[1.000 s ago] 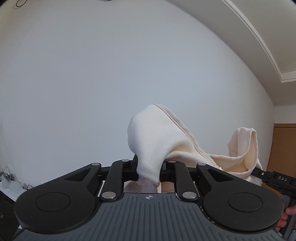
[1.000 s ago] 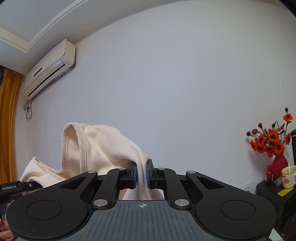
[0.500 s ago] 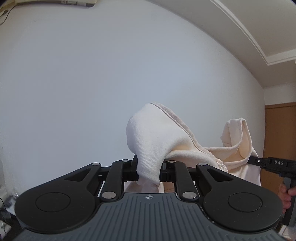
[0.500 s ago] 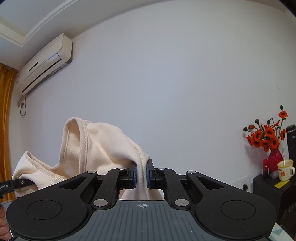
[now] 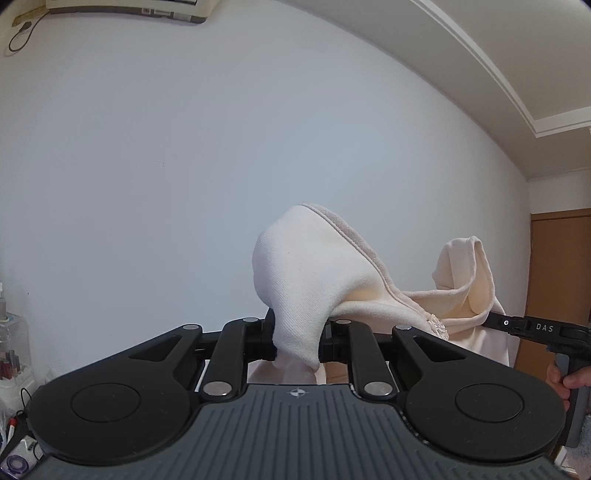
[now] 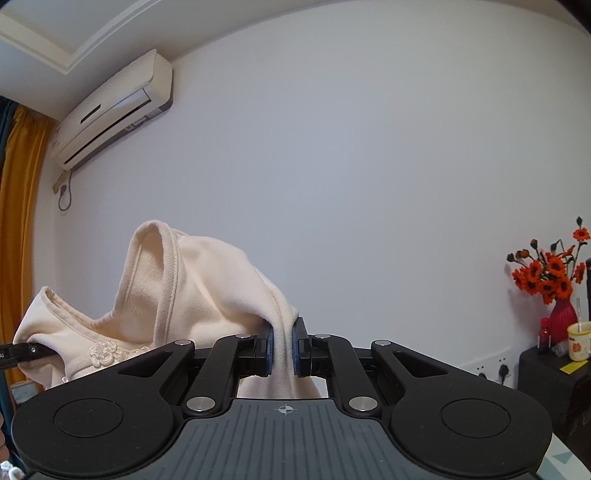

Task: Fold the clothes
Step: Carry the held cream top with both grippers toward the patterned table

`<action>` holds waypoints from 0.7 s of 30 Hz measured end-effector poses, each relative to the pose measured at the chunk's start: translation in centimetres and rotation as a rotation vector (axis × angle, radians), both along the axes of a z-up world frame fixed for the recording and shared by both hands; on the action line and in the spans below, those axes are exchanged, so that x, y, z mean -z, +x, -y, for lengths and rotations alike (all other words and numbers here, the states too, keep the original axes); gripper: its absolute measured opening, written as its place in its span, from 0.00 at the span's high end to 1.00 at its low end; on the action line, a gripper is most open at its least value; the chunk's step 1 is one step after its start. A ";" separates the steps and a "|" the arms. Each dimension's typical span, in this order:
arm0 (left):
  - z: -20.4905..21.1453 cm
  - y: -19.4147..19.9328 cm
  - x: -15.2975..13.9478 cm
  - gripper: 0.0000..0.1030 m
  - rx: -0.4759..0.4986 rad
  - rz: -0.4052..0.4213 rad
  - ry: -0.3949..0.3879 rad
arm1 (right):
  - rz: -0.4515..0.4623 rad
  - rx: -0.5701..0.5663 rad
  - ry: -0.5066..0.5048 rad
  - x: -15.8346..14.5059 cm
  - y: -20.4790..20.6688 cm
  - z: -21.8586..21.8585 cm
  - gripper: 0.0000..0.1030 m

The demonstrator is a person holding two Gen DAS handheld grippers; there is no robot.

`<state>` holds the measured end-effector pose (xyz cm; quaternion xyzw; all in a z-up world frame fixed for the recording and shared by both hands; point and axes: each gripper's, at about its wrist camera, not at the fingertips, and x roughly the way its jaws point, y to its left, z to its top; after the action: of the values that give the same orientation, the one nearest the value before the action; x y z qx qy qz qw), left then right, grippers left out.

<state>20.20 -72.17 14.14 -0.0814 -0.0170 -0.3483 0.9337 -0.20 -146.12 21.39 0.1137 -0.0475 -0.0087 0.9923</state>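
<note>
High before the white wall (image 5: 184, 184), cream garment (image 5: 303, 280) stretched between both tools. Left gripper (image 5: 297, 341) clamped on one edge, right gripper (image 6: 282, 349) pinching another. Likely mid-fold or shake-out; lowering onto an unseen surface, grips kept level, probably next.

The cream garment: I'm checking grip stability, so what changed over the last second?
Both views tilted upward or swung: the air conditioner entered the left wrist view, and the flowers sank lower in the right. Nothing was released: the left hand-held gripper and right hand-held gripper stay shut on the cream garment.
</note>
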 end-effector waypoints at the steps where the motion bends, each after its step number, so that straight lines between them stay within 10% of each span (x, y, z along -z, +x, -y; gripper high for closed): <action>1: -0.6 -0.3 0.0 0.84 0.005 0.009 -0.003 | 0.005 -0.004 0.004 -0.1 -0.4 -0.3 0.92; 12: -2.6 -1.2 3.3 0.83 0.216 -0.033 0.001 | 0.100 0.099 -0.025 -2.9 -6.1 -2.7 0.91; 21: -6.3 9.5 6.5 0.84 0.254 -0.184 -0.022 | 0.076 0.220 -0.082 -3.8 -7.4 -3.8 0.92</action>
<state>29.68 -65.86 7.60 -0.1247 0.0752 -0.4546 0.8787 -7.55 -142.28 25.23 0.0674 -0.0978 -0.1113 0.9867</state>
